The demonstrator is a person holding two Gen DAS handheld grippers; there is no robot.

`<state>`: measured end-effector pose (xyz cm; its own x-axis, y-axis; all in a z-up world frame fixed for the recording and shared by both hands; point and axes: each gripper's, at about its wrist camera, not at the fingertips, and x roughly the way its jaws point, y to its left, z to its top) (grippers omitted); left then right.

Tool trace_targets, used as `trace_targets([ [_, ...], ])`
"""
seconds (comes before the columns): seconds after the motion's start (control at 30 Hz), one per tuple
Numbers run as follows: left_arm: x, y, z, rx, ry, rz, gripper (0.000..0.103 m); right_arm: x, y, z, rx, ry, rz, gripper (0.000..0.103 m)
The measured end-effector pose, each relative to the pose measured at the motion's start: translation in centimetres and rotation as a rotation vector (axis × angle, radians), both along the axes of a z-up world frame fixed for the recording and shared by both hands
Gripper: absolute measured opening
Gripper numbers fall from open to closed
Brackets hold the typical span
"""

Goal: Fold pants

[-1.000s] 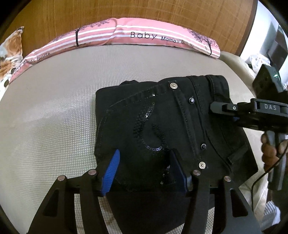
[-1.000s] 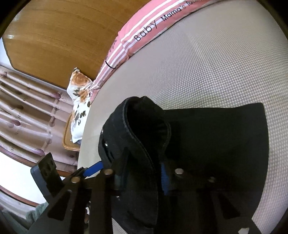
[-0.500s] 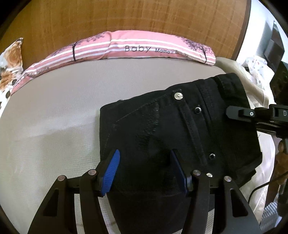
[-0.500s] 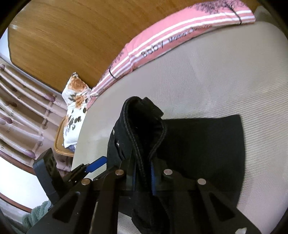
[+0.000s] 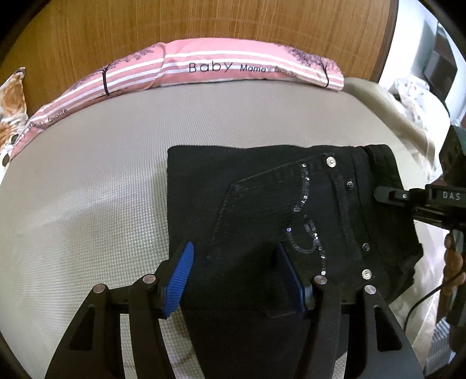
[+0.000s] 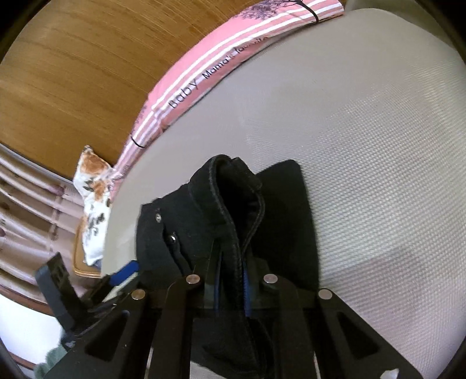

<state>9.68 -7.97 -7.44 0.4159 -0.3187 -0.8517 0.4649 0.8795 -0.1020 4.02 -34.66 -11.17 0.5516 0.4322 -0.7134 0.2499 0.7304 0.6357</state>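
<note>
A long pink striped pillow [image 5: 221, 68] printed with "Baby" lies along the far edge of the mattress [image 5: 87, 180], against a wooden headboard [image 5: 204, 23]. A floral cushion [image 5: 11, 99] sits at the far left corner; in the right wrist view it appears beside pleated curtains [image 6: 26, 210]. Spotted white bedding [image 5: 419, 99] lies off the mattress's right edge. Nothing stands between my grippers and the garment.

The black pants [image 5: 262, 210], folded into a compact block, lie on the mattress with the waistband toward my right. A sequinned back pocket [image 5: 271, 204] and metal rivets face upward. My left gripper [image 5: 236, 271] sits over the near edge of the pants; its blue-padded fingers [image 5: 179, 277] stand apart, straddling the cloth, and I cannot tell whether they press on it. My right gripper [image 6: 231, 280] is clamped on the waistband [image 6: 230, 204], whose stitched edge rises in an upright ridge from between the nearly closed fingers. In the left wrist view the right gripper reaches in from the right, touching the waistband end of the pants, with part of my hand [image 5: 453, 259] on its handle.

The mattress cover is a pale grey, finely woven mesh. Bright daylight enters at the far right of the room.
</note>
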Motion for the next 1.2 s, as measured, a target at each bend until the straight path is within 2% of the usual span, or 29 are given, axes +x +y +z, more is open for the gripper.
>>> trace_targets([
  [0.17,-0.1,-0.2,-0.1,0.003,0.000,0.000,0.061,0.2,0.7,0.8,-0.010,0.015,-0.005,0.010],
  [0.23,-0.3,-0.1,0.7,-0.041,0.000,-0.008,0.061,-0.2,0.8,2.6,-0.017,-0.034,-0.008,0.009],
  [0.3,-0.5,-0.2,1.0,-0.048,-0.016,-0.018,0.061,-0.7,0.3,3.1,-0.008,-0.049,-0.031,0.009],
  [0.37,-0.5,-0.6,0.5,-0.029,-0.008,-0.034,0.061,-0.9,-0.3,2.2,-0.022,-0.024,-0.053,0.009],
  [0.43,-0.6,-0.9,-0.2,-0.010,-0.009,-0.042,0.061,-1.0,-1.0,-0.2,-0.004,0.026,-0.073,0.010],
  [0.53,-0.9,-1.4,-0.7,0.030,-0.032,-0.062,0.061,-1.1,-1.8,-1.5,0.076,0.049,-0.106,0.020],
  [0.63,-0.8,-1.3,-0.8,0.032,-0.021,-0.058,0.061,-1.2,-1.3,-0.5,0.026,0.054,-0.080,0.030],
  [0.77,-1.4,-1.0,-0.5,0.037,-0.011,-0.054,0.061,-2.3,-0.6,0.6,-0.038,0.061,-0.058,0.033],
  [0.97,-2.9,-0.5,-0.5,0.061,-0.019,-0.058,0.061,-5.5,0.6,0.8,-0.067,0.086,-0.025,0.034],
  [1.2,-4.8,0.2,-0.4,0.081,-0.022,-0.061,0.061,-6.4,1.6,1.3,-0.105,0.092,-0.016,0.034],
])
